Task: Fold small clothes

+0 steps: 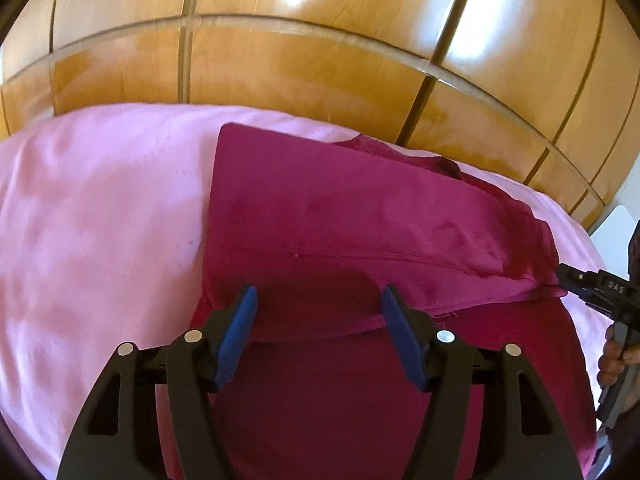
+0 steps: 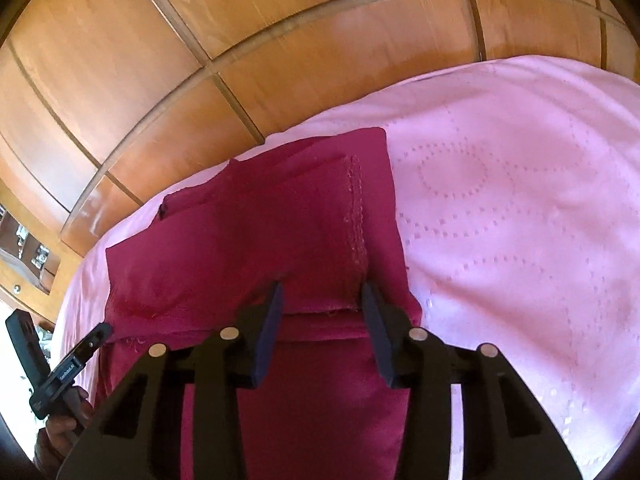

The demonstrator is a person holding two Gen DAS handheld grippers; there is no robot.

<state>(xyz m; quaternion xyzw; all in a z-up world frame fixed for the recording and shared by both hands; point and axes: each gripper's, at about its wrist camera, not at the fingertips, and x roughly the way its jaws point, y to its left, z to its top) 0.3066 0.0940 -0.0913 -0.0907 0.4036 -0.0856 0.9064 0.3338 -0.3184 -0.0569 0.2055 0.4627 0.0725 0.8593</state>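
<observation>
Left wrist view: the garment (image 1: pixel 360 216) lies half-folded on the pink sheet (image 1: pixel 100 220), both grippers (left (image 1: pixel 318 300), right (image 2: pixel 322 296)) spread and empty, so smooth the doubled edge before regripping.

You faced a glossy wooden panelled wardrobe (image 1: pixel 304 72) standing along the far edge of the bed, whose pink bedspread (image 2: pixel 520 208) had a dotted pattern. Bright window light glared off the upper panels.
</observation>
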